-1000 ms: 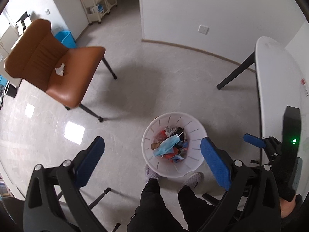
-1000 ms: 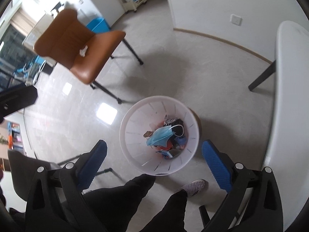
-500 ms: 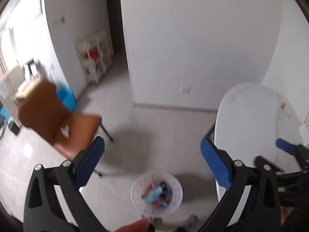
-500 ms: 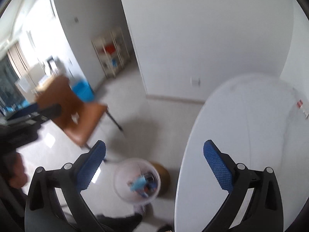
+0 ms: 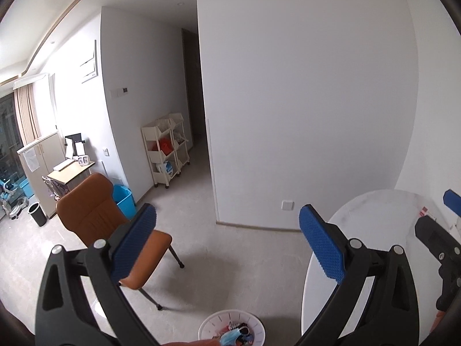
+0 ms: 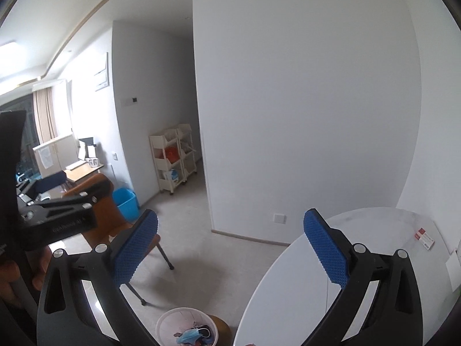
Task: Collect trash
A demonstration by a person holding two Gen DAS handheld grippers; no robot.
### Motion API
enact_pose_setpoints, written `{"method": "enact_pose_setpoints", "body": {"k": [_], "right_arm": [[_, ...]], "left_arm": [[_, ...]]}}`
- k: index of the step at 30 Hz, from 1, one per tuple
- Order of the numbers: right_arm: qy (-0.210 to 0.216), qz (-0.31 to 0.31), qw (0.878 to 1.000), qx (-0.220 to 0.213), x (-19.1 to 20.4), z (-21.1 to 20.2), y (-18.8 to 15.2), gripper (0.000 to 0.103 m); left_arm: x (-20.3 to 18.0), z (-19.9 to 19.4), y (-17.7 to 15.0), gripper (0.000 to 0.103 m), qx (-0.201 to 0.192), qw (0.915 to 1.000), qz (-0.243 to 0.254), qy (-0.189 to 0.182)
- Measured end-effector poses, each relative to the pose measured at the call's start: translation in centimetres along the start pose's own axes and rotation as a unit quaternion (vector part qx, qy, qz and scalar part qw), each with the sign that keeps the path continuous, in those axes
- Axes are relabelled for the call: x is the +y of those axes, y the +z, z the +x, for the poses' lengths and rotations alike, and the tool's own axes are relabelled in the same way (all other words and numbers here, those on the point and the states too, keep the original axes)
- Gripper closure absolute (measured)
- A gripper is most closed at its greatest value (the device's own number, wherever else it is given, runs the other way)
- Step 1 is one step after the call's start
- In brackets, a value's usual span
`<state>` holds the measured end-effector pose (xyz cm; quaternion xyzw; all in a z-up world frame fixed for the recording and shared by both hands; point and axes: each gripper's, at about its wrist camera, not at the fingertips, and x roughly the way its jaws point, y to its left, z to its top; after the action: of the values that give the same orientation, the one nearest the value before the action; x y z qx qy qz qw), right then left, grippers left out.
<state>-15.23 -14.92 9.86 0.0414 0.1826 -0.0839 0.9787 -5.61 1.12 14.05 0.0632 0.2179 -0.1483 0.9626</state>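
A white slotted trash basket (image 5: 207,321) stands on the floor at the bottom of the left wrist view, holding a blue face mask (image 5: 230,338) and other scraps. It also shows in the right wrist view (image 6: 167,318), with the mask (image 6: 188,337) inside. My left gripper (image 5: 227,245) is open and empty, raised and facing the room. My right gripper (image 6: 230,245) is open and empty, held above the white table's edge. The left gripper's body shows at the left of the right wrist view (image 6: 57,219).
A white oval table (image 6: 360,259) is at the right, with a small red-and-white card (image 6: 424,238) and a paper sheet (image 6: 453,268) on it. A brown chair (image 5: 95,210) stands at the left. A blue bin (image 5: 124,199) and cream shelving carts (image 5: 167,150) line the far wall.
Both grippers have tilted up from looking down into the basket to looking across the room. The basket has dropped to the bottom edge of both views. Both stay open.
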Motion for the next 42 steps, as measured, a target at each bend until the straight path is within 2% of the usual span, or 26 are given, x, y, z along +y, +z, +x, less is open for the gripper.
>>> {"method": "enact_pose_setpoints", "body": {"k": [11, 22, 42], "right_arm": [[0.01, 0.018, 0.999, 0.027, -0.2, -0.3, -1.2, 0.002], [0.013, 0.015, 0.999, 0.039, 0.9, -0.5, -1.6, 0.002], [0.013, 0.015, 0.999, 0.04, 1.2, 0.1, -1.3, 0.002]], "left_arm": [[0.1, -0.6, -1.6, 0.008, 0.024, 0.9997, -0.001, 0.003], [0.1, -1.9, -2.2, 0.008, 0.022, 0.9997, -0.004, 0.007], [0.2, -1.6, -3.1, 0.008, 0.025, 0.9997, -0.001, 0.0]]}}
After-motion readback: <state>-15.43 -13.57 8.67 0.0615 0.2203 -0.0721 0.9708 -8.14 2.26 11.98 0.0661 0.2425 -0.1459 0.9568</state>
